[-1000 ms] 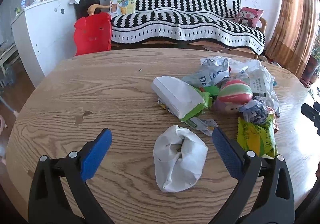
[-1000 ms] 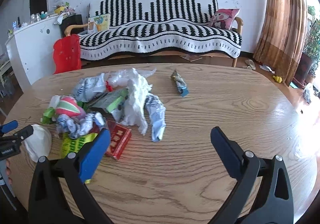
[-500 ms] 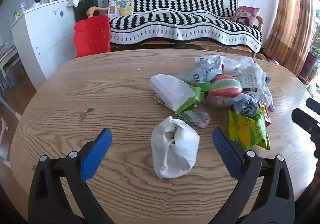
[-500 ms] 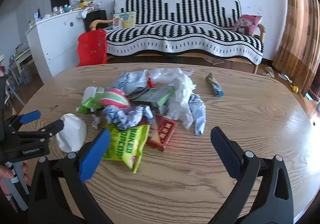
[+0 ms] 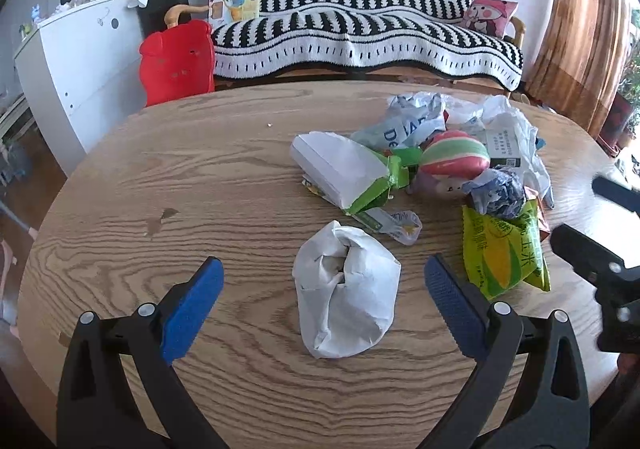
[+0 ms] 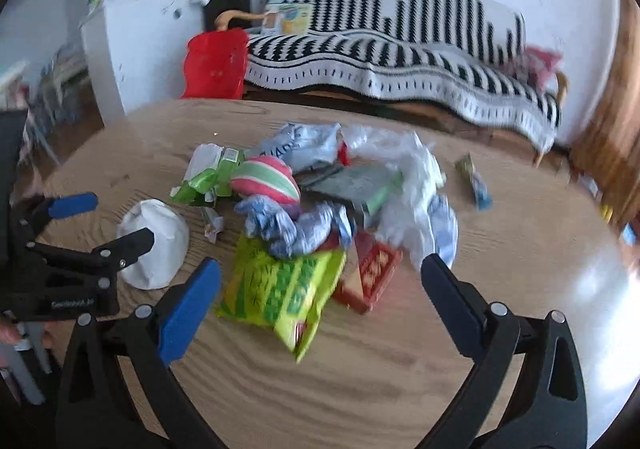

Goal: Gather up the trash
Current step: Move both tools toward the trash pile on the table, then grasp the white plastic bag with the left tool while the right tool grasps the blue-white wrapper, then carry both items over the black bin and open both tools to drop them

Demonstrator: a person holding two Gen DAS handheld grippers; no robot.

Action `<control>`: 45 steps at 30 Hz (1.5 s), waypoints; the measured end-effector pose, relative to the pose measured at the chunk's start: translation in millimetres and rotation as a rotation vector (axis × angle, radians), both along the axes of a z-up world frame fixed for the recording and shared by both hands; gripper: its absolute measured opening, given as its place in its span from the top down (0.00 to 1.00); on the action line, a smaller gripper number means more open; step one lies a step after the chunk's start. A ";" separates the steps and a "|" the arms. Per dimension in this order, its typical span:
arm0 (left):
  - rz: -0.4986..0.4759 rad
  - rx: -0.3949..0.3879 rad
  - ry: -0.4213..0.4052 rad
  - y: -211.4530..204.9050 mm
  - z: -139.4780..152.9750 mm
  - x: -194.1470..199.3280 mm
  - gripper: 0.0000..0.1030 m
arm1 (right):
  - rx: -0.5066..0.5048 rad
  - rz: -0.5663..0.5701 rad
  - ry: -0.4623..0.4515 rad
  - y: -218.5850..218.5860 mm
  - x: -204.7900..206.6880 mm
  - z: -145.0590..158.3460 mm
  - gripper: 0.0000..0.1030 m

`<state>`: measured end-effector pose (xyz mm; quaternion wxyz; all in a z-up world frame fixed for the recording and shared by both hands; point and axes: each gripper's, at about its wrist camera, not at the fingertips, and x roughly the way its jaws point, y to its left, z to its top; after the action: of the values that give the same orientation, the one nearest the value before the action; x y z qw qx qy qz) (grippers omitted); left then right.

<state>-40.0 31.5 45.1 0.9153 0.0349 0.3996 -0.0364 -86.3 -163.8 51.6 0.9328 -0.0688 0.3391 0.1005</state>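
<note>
White paper wad (image 5: 346, 291) between wide-open jaws

Far ahead of the claw stands a sofa under a black-and-white striped blanket (image 5: 360, 37), with a red plastic chair (image 5: 176, 61) and a white cabinet (image 5: 80, 61) to its left.

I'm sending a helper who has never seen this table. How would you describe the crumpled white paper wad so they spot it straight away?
Start at the round wooden table in front of the striped sofa and find the heap of wrappers on it. The crumpled white paper wad lies apart from that heap, on its near side, between the open left gripper fingers. Unlike the printed, colourful packets beside it, it is plain white.
</note>
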 end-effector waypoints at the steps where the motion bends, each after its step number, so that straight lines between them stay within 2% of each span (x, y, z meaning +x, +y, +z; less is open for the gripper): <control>1: -0.005 0.001 0.007 -1.3 -2.6 1.4 0.05 | -0.024 0.011 0.000 5.5 5.5 -0.5 0.06; 2: -0.011 0.006 0.011 -2.1 -4.6 2.3 0.05 | -0.022 0.022 0.009 8.8 10.3 -1.7 0.06; 4: -0.029 0.030 0.017 -4.8 -10.4 5.1 0.05 | 0.019 0.063 0.040 14.1 20.7 -4.5 0.14; 6: -0.046 0.061 0.024 -8.0 -16.3 9.4 0.05 | 0.047 0.096 0.081 20.2 33.0 -9.8 0.26; 7: -0.048 0.072 0.026 -8.7 -18.0 11.4 0.07 | 0.049 0.101 0.100 22.4 39.6 -13.6 0.29; 8: -0.049 0.079 0.026 -9.0 -19.3 14.2 0.11 | 0.055 0.101 0.116 23.9 45.4 -17.6 0.37; 9: -0.059 0.070 0.020 -8.4 -19.7 16.4 0.33 | 0.065 0.099 0.130 24.0 49.6 -21.3 0.45; 10: -0.069 0.060 0.024 -7.6 -20.4 18.4 0.41 | 0.075 0.097 0.133 23.2 52.3 -23.8 0.52; 11: -0.069 0.051 0.019 -6.3 -19.9 18.2 0.41 | 0.089 0.102 0.137 21.8 53.6 -24.5 0.69; 13: -0.084 0.032 -0.002 -5.2 -16.5 15.2 0.42 | 0.118 0.097 0.135 18.0 54.0 -23.0 0.81; 16: -0.090 0.034 -0.071 -4.5 -5.1 6.5 0.42 | 0.153 0.075 0.085 6.8 44.1 -11.8 0.82; 22: -0.111 -0.084 -0.135 0.0 15.5 -6.2 0.42 | 0.273 0.053 0.027 -15.7 27.8 17.2 0.82; 27: -0.112 -0.080 -0.164 -12.1 21.2 -13.3 0.42 | 0.352 0.028 0.058 -30.9 22.0 23.3 0.82; 30: -0.117 -0.086 -0.183 -23.2 35.1 -14.5 0.42 | 0.389 0.014 0.040 -39.6 12.8 38.0 0.82; 35: -0.247 -0.079 -0.231 -74.4 77.4 -36.7 0.42 | 0.444 -0.025 -0.039 -78.6 -22.8 79.3 0.82; 40: -0.444 -0.100 -0.254 -151.7 118.7 -83.1 0.42 | 0.464 -0.122 -0.191 -170.4 -114.1 127.5 0.82; 43: -0.592 -0.104 -0.213 -211.9 125.4 -119.2 0.42 | 0.491 -0.213 -0.215 -233.5 -177.0 124.2 0.82; 45: -0.707 -0.106 -0.136 -262.0 114.5 -149.2 0.42 | 0.507 -0.278 -0.196 -267.8 -212.1 109.3 0.82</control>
<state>-189.2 -230.4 159.6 0.8711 0.1258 0.2988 -0.3689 -298.4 -431.7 160.9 0.9534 0.2039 0.2176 0.0461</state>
